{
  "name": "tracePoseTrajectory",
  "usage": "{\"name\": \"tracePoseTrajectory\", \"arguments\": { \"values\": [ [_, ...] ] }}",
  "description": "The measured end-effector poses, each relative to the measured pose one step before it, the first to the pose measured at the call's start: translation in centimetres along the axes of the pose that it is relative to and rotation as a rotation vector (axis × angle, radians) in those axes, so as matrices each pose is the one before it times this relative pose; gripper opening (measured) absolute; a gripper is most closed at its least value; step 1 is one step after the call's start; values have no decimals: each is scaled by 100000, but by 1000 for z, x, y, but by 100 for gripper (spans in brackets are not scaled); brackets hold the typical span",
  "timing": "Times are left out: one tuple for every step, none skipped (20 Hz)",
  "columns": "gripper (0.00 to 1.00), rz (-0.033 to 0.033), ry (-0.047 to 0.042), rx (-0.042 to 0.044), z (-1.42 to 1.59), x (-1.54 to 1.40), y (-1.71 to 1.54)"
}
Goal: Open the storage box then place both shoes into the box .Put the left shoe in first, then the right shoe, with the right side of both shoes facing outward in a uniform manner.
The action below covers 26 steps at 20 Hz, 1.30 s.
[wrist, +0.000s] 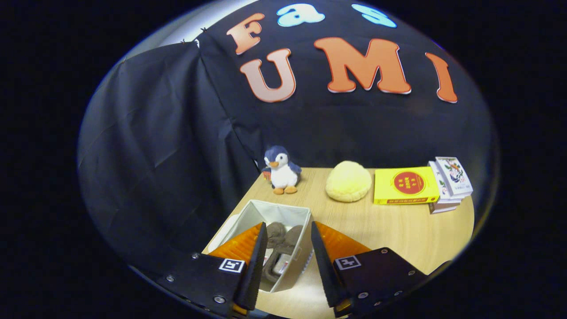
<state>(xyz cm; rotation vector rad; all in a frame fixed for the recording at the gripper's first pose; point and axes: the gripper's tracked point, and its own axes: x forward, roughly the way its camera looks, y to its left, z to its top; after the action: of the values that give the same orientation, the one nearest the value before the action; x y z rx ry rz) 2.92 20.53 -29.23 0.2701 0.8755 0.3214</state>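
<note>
A white storage box (283, 210) stands open on the wooden table (398, 230), just ahead of and partly between my fingers. Inside it lie grey-brown shoes (279, 241) side by side; how each one is turned I cannot tell. A white lid-like piece (223, 232) lies to the left of the box, mostly hidden behind my left finger. My gripper (287, 266) hovers above the near end of the box, open, with nothing held between its fingers.
A plush penguin (281, 170) sits at the table's far left corner. A pale yellow round cushion (348, 180) lies beside it, then a yellow book (406, 185) and a small stack of books (449, 181) at the far right.
</note>
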Motion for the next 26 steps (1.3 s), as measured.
{"name": "tracePoseTrajectory", "arguments": {
  "values": [
    [61, -690, -3086, 18, 716, -1489, -1019],
    [66, -336, -2877, 628, 786, -1192, -844],
    [69, 129, -2866, 709, 789, -1258, -836],
    [74, -290, -3146, -87, 981, -1271, -938],
    [77, -1109, -3623, -1252, 1039, -1148, -1167],
    [82, -1999, -4729, -3022, 1083, -836, -1431],
    [84, -3811, -3687, -3787, 721, -542, -1862],
    [87, -3683, -2160, -2954, 222, -811, -1647],
    [89, -2101, -1431, -1852, 94, -1054, -1393],
    [90, -1124, -1188, -993, 44, -868, -801],
    [90, -1283, -1834, -494, 258, -640, -845],
    [92, -1474, -2608, -747, 561, -468, -1100],
    [92, -2173, -3188, -1095, 693, -634, -1241],
    [93, -2007, -3316, -821, 643, -492, -1116],
    [93, -2088, -3053, -976, 654, -512, -1086],
    [94, -2110, -3178, -614, 586, -511, -1016],
    [94, -1873, -3041, -718, 650, -405, -889],
    [93, -1625, -2845, -452, 800, -442, -747],
    [93, -1241, -2418, -674, 603, -321, -720],
    [93, -1245, -2247, -557, 732, -422, -585],
    [93, -1006, -1697, -657, 510, -347, -514],
    [93, -808, -1453, -448, 438, -152, -332],
    [93, -386, -1833, -472, 419, -300, -222],
    [93, -367, -2079, -188, 636, -279, -217],
    [93, -148, -2226, 157, 573, -256, -109],
    [93, -170, -2518, 415, 433, -1067, -592]
  ]
}}
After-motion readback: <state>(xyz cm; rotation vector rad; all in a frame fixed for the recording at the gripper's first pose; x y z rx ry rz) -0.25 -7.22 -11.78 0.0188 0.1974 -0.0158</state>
